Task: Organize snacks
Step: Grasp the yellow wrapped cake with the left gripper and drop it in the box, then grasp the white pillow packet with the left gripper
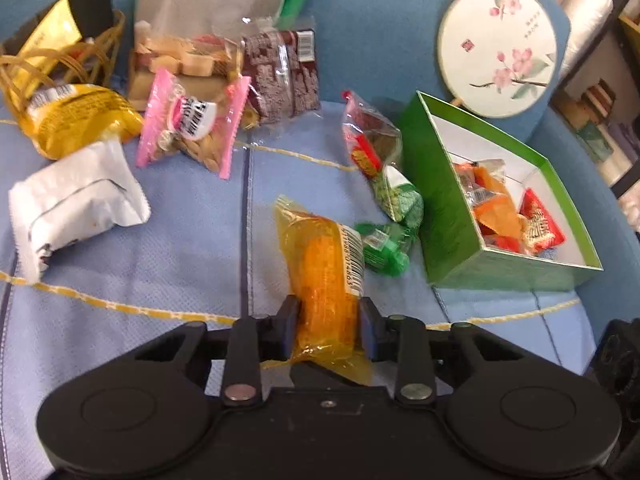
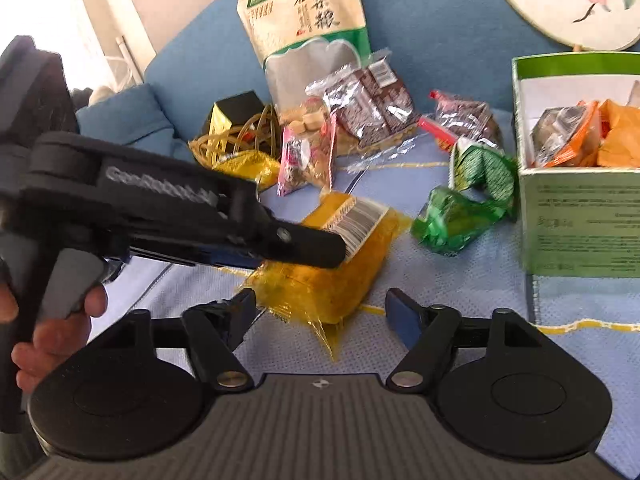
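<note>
- Your left gripper (image 1: 329, 322), low in the centre of the left wrist view, had its jaws pressed on the near end of a translucent yellow-orange snack packet with a white barcode label (image 1: 324, 268); the packet ran from between the pads up toward the middle of the frame.
- In the right wrist view the same packet (image 2: 336, 276) sat at centre, with the left gripper (image 2: 312, 252) reaching in from the left edge and gripping it by the barcode end.
- Your right gripper (image 2: 322, 312) stood with its jaws apart at the lower centre of that view; the packet's crinkled lower corner lay between the two blue pads, close to the left one, and neither pad pressed on it.
- Your hand (image 2: 52, 332) showed at the lower left of the right wrist view, on the grey trigger of the left tool.
- The open green cardboard box with a white inside (image 1: 448, 216) stood at the right of the left wrist view, holding orange and red packets.
- Two green wrapped snacks (image 1: 394, 220) lay just left of the box, on the light blue quilted cloth (image 1: 180, 272).
- A white pouch (image 1: 76, 208) lay at the left, and a pink-edged clear bag of nuts (image 1: 192, 128) above it.
</note>
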{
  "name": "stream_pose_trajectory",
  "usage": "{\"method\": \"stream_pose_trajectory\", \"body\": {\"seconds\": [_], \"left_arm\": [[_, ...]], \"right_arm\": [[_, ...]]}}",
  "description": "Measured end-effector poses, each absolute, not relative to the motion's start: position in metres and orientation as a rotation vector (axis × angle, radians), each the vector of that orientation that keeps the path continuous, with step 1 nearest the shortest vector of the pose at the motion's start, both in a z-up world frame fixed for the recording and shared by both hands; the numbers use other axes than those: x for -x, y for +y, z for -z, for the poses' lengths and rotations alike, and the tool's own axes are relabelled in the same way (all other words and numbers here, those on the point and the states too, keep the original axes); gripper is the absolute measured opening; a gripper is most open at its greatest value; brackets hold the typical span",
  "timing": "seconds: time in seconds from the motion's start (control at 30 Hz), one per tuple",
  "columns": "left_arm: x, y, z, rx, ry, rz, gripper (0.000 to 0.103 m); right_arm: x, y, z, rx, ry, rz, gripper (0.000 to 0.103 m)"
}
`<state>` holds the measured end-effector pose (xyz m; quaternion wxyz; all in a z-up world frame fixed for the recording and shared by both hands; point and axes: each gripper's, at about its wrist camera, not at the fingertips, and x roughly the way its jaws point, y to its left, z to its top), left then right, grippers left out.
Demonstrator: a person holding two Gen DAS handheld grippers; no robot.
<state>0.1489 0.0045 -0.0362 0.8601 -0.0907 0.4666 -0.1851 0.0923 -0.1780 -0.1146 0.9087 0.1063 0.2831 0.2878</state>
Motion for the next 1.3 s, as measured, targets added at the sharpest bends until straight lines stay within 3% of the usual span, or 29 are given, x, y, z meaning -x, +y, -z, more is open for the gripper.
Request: {"method": "stream_pose_trajectory", "body": {"seconds": [0.13, 0.4, 0.97, 1.0, 1.1, 1.17, 1.23, 1.3], "left_arm": [[-0.136, -0.001, 0.014, 0.172, 0.921, 0.402, 0.041], [-0.134, -0.045, -0.042, 0.121, 0.788, 0.493, 0.042], [-0.167, -0.194, -0.042, 0.017, 0.708, 0.731, 0.047], [-0.167, -0.199, -0.04, 0.009, 0.701, 0.735, 0.051], [-0.166, -0.205, -0.035, -0.019, 0.689, 0.721, 0.103], [-0.164, -0.197, -0.032, -0.005, 0.692, 0.666, 0.103], [-0.161, -0.182, -0.031, 0.011, 0.691, 0.64, 0.103], [-0.158, -0.158, -0.032, 0.042, 0.697, 0.62, 0.103]], "right_arm": [[-0.081, -0.178, 0.099, -0.169, 0.53, -0.59, 0.074], [-0.057, -0.212, 0.058, -0.204, 0.298, -0.502, 0.073], [-0.064, -0.321, 0.052, -0.42, 0.195, -0.131, 0.073], [-0.064, -0.324, 0.053, -0.424, 0.194, -0.113, 0.073], [-0.068, -0.331, 0.056, -0.428, 0.183, -0.063, 0.073], [-0.07, -0.335, 0.061, -0.405, 0.184, 0.029, 0.084], [-0.077, -0.334, 0.065, -0.366, 0.257, 0.077, 0.103], [-0.074, -0.333, 0.062, -0.382, 0.236, 0.032, 0.103]]}}
